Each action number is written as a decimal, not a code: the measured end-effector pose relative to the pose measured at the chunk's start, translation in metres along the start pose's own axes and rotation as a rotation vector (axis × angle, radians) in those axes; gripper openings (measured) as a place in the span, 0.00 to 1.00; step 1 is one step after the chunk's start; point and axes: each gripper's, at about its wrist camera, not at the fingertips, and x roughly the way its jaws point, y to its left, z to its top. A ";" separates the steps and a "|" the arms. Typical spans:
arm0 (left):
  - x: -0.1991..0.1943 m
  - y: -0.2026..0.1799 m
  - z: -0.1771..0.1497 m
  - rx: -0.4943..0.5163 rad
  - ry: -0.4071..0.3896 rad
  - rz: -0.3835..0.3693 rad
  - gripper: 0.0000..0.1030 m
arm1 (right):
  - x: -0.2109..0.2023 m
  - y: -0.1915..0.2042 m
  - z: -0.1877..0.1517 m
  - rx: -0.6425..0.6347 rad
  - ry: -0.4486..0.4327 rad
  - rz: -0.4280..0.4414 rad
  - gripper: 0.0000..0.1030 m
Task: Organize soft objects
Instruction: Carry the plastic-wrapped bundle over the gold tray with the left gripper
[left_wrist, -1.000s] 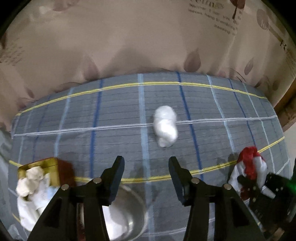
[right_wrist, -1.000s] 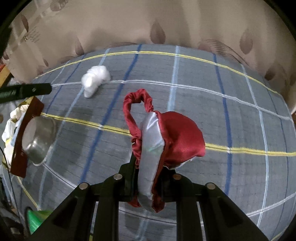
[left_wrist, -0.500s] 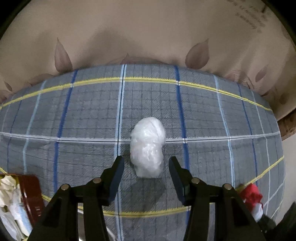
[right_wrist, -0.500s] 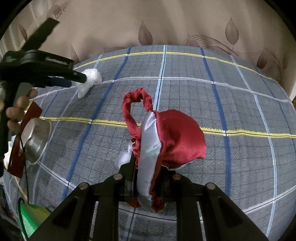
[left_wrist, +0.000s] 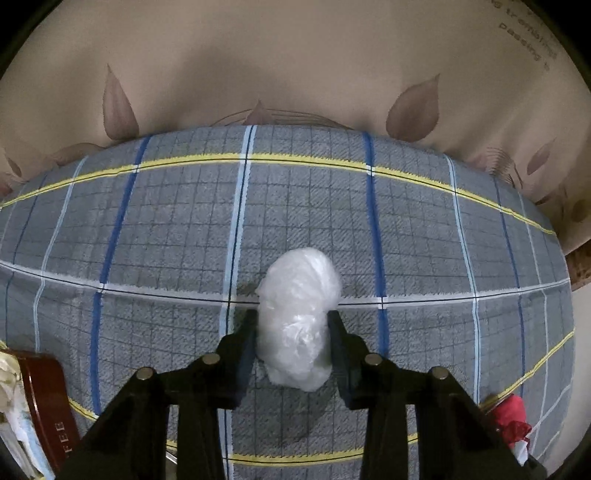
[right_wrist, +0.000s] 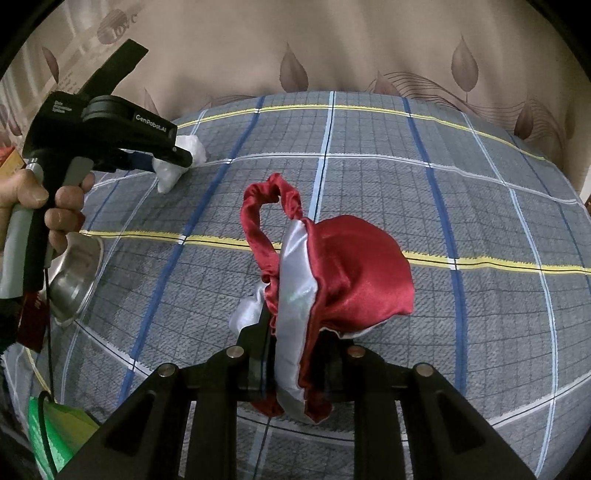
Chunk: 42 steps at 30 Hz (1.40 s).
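A crumpled white plastic bag lies on the grey plaid cloth. My left gripper is shut on the bag, its jaws pressing both sides. The bag and the left gripper also show at the far left of the right wrist view. My right gripper is shut on a red and white satin pouch and holds it above the cloth. The pouch's edge shows at the lower right of the left wrist view.
A dark red tin holding white soft items stands at the left edge. A steel bowl sits next to it. A green item lies at the near left. A beige leaf-print curtain hangs behind.
My left gripper moved forward over the white bag and its jaws closed onto it. My right gripper kept holding the pouch and shifted only slightly.
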 end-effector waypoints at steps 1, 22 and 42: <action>0.000 0.000 0.001 0.000 0.001 -0.010 0.36 | 0.000 0.000 0.000 0.000 0.000 0.000 0.19; -0.096 0.011 -0.054 0.094 -0.055 0.004 0.35 | 0.003 -0.001 0.005 0.017 0.033 -0.002 0.19; -0.213 0.123 -0.156 0.064 -0.086 0.067 0.35 | 0.008 0.006 0.010 0.011 0.067 -0.055 0.19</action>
